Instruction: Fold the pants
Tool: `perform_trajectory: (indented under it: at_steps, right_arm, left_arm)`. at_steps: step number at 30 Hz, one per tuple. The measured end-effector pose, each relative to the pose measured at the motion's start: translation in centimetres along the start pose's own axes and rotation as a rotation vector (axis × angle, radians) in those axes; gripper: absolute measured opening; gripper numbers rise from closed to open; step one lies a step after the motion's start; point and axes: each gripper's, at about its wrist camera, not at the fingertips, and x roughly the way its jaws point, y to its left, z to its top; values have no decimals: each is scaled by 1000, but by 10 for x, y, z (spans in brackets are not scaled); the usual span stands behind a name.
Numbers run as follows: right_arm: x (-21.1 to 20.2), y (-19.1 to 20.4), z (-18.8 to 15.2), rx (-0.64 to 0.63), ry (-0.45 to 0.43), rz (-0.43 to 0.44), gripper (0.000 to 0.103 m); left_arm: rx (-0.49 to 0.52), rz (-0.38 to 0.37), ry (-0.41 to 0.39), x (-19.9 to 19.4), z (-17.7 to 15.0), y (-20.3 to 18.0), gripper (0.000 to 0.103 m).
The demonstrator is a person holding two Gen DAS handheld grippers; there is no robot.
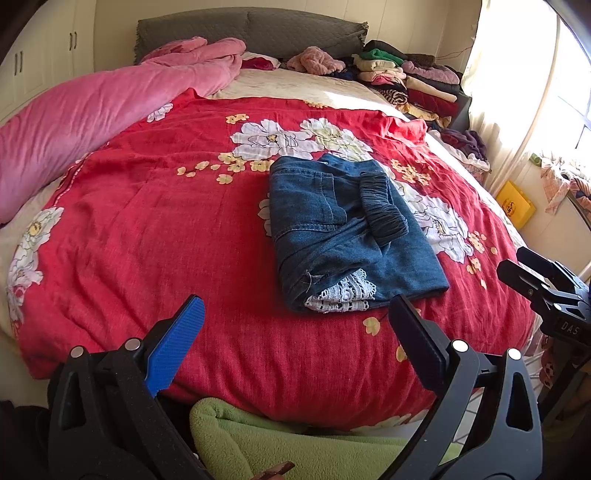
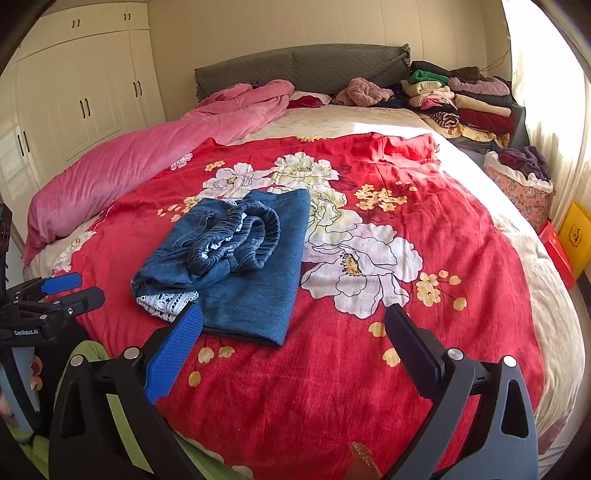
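Note:
Blue denim pants (image 1: 347,229) lie folded in a compact bundle on the red floral bedspread (image 1: 147,236), elastic waistband on top and white lace trim at the near end. They also show in the right wrist view (image 2: 240,266). My left gripper (image 1: 295,314) is open and empty, held just short of the bundle's near edge. My right gripper (image 2: 295,321) is open and empty, with its blue fingertip (image 2: 190,317) in front of the bundle's near corner. The right gripper shows at the right edge of the left wrist view (image 1: 517,266), and the left gripper at the left edge of the right wrist view (image 2: 72,290).
A pink duvet (image 1: 92,114) lies along the bed's left side. Stacks of folded clothes (image 1: 413,81) sit at the far right by the grey headboard (image 1: 251,33). A basket of clothes (image 2: 521,181) and yellow box (image 2: 576,236) stand right of the bed. Green fabric (image 1: 266,443) lies below my grippers.

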Motion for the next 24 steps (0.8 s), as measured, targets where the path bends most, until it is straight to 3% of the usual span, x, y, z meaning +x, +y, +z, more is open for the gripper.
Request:
perform_trajectory:
  at_steps: [18, 24]
  right_arm:
    - [1, -3, -5, 10, 4, -14, 98]
    - [8, -12, -3, 25, 9, -36, 98]
  left_arm:
    - [18, -3, 14, 0, -4, -5, 93]
    - [14, 139, 24, 10, -2, 4, 93]
